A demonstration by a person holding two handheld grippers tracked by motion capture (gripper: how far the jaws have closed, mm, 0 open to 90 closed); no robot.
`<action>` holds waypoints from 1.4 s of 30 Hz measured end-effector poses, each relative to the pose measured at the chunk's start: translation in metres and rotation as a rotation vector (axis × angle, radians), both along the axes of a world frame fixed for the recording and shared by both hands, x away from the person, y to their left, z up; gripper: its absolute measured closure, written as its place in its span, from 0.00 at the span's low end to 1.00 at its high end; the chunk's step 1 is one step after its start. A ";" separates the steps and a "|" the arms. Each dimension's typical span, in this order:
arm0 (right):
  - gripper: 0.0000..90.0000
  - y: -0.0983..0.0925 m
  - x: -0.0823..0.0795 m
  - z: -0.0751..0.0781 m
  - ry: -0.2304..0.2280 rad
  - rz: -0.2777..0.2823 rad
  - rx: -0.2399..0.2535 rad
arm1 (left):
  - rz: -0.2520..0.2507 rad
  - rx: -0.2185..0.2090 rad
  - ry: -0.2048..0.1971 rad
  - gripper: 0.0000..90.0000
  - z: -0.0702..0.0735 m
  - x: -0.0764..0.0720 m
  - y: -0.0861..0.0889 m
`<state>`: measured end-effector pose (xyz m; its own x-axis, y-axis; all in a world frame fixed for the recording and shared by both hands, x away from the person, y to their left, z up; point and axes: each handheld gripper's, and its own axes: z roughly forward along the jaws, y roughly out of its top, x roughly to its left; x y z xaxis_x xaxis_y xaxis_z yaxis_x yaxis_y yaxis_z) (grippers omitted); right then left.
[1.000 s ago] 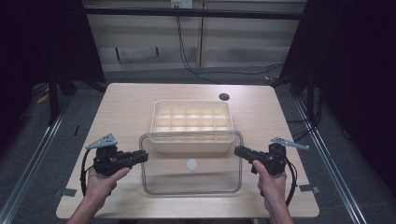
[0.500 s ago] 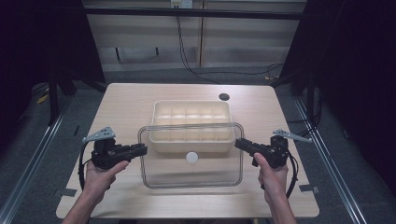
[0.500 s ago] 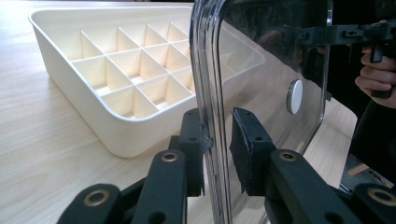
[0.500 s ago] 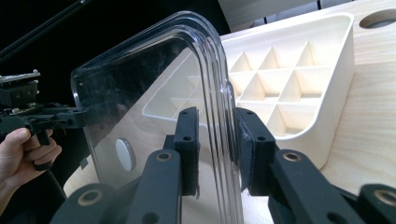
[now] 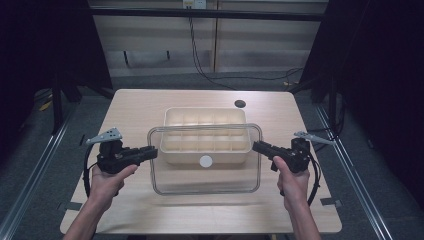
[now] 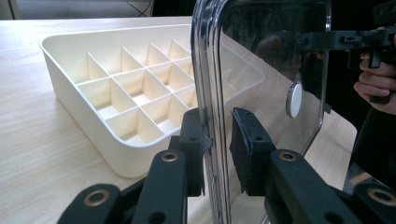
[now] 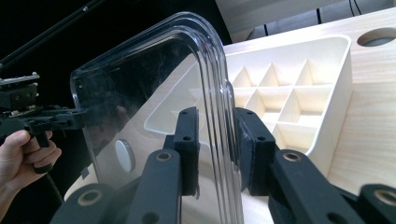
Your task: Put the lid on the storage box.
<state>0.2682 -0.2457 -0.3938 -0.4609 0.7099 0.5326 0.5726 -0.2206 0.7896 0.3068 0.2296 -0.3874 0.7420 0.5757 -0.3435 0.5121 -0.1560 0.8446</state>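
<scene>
left gripper (image 5: 150, 152) pinches clear rectangular plastic lid (image 5: 205, 175) at its 9 o'clock edge | right gripper (image 5: 257, 146) pinches 3 o'clock edge | lid above cream compartmented plastic tray (image 5: 205, 120)

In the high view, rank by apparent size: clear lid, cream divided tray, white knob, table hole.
1. clear lid, held nearer the camera, so its lead is unsure
2. cream divided tray
3. white knob and table hole, alike

Each handheld gripper, the left gripper (image 5: 150, 152) and the right gripper (image 5: 259, 146), was matte black with two flat padded jaws, brass-coloured pivot bushings, small screws, a grey three-cornered top plate and a trailing black cable. The forearms were bare.
</scene>
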 end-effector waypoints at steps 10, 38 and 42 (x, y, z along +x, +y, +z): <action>0.80 0.003 0.013 0.006 0.001 0.001 0.007 | 0.014 0.000 -0.009 0.83 0.009 0.008 0.003; 0.79 0.004 0.052 0.025 -0.017 -0.025 0.006 | 0.054 0.004 -0.035 0.83 0.034 0.044 -0.001; 0.79 0.005 0.058 0.027 -0.016 -0.028 -0.004 | 0.064 0.007 -0.033 0.83 0.034 0.048 -0.002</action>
